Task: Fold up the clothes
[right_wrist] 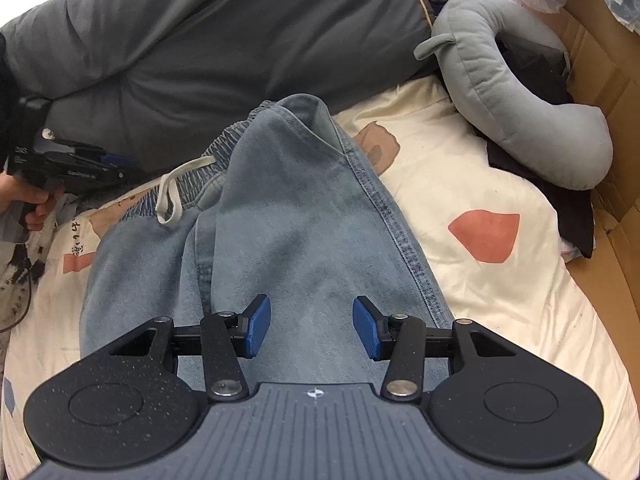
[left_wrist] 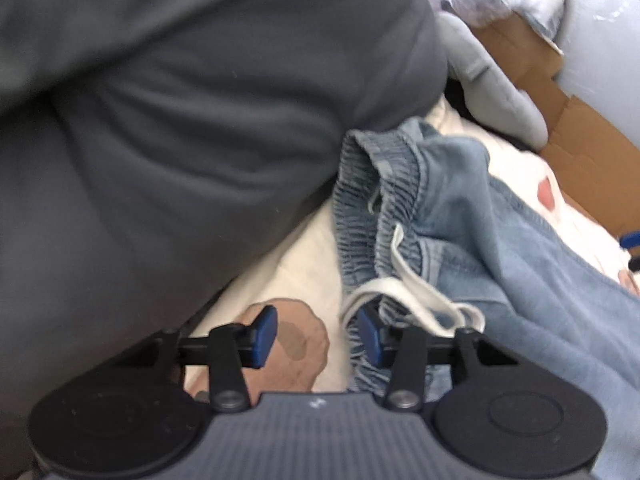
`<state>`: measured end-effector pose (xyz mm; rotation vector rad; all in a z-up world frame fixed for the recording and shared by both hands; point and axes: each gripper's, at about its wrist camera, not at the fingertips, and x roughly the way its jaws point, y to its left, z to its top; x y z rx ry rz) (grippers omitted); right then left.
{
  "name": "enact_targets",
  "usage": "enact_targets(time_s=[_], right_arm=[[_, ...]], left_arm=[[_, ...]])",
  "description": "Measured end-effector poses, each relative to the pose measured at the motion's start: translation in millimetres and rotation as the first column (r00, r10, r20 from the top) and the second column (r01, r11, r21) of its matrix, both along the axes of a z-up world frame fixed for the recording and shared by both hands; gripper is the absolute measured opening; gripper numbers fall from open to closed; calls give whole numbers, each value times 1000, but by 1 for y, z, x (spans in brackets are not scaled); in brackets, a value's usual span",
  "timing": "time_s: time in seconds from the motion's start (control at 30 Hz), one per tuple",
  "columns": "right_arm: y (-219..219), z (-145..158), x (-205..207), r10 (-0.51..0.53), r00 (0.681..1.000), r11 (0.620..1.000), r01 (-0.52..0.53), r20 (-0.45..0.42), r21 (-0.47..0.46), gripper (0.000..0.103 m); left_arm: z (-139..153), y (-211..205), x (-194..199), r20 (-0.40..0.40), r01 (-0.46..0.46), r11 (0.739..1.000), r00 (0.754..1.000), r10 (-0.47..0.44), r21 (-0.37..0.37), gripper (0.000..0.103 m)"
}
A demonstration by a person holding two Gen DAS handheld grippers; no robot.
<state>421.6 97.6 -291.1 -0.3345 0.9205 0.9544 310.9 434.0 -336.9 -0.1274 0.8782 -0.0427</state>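
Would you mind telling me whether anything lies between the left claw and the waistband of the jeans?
Nothing visible does: the left claw hangs open beside the jeans' waistband, its right pad against the white drawstring.

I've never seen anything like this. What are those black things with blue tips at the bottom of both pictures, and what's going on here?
Those are two hand-held grippers; a person squeezes one in each hand, and a small camera on each looks along its fingers. One picture is from the left gripper, the other from the right gripper. Both stand open and hold nothing. A pair of blue jeans with a white drawstring lies on a cream bedsheet, waiting to be folded. Behind it are a dark grey quilt and a grey plush toy.
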Motion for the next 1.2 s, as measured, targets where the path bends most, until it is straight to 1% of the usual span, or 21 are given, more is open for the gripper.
enact_targets(time_s=[0.03,0.13,0.2,0.3,0.4,0.47,0.5,0.53,0.57,0.63,0.67,0.7,0.73,0.8,0.87,0.93,1.03,1.13,1.2], right_arm=[[-1,0,1,-2,1000,1000,2,0,0,53],[-3,-2,3,-9,1000,1000,9,-8,-7,53],[-4,-5,5,-14,1000,1000,13,-19,-21,53],[-3,-10,6,-15,999,999,13,-33,-49,53],[-3,-15,6,-13,999,998,10,-45,-69,54],[-2,-17,5,-10,999,997,6,-52,-75,54],[-2,-19,5,-8,998,997,4,-54,-78,55],[-1,-20,5,-7,998,997,2,-57,-80,55],[-1,-21,5,-5,998,997,0,-60,-83,56],[0,-24,5,-2,998,996,-4,-66,-89,57],[1,-25,5,-1,998,996,-6,-69,-91,57],[2,-26,6,1,997,996,-8,-72,-94,57],[3,-27,6,2,997,995,-10,-75,-95,57],[4,-29,6,6,997,995,-14,-78,-95,57],[5,-30,7,11,997,995,-18,-79,-96,57],[6,-29,6,15,997,995,-22,-79,-93,57],[6,-27,5,19,997,996,-25,-77,-81,57],[9,-23,5,24,997,997,-29,-75,-68,57],[13,-19,3,32,997,998,-36,-68,-53,57]], left_arm=[[-5,2,2,-7,19,1000,1000,-19,-8,41],[-17,4,8,-13,39,999,999,-39,-20,41],[-21,5,13,-11,52,997,999,-52,-50,41],[-25,2,19,-3,76,996,997,-76,-55,41],[-31,6,24,-15,77,993,997,-79,-86,41],[-35,7,27,-25,82,993,996,-85,-90,41],[-37,7,28,-31,88,992,995,-91,-92,37],[-40,6,29,-38,93,991,995,-97,-94,32],[-42,6,31,-42,97,990,994,-101,-98,29],[-45,5,32,-42,95,990,994,-100,-109,21],[-46,4,33,-37,93,990,995,-98,-106,20],[-46,4,34,-32,92,990,995,-96,-103,16],[-46,3,35,-29,90,991,995,-93,-100,9],[-46,2,37,-34,86,992,995,-90,-89,3],[-42,3,36,-32,77,995,996,-79,-69,2],[-33,7,31,-13,54,997,998,-55,-59,2],[-14,15,21,24,19,998,1000,-17,-61,2],[6,20,15,50,3,998,999,0,-56,2],[18,20,11,65,-8,997,998,12,-72,2]])
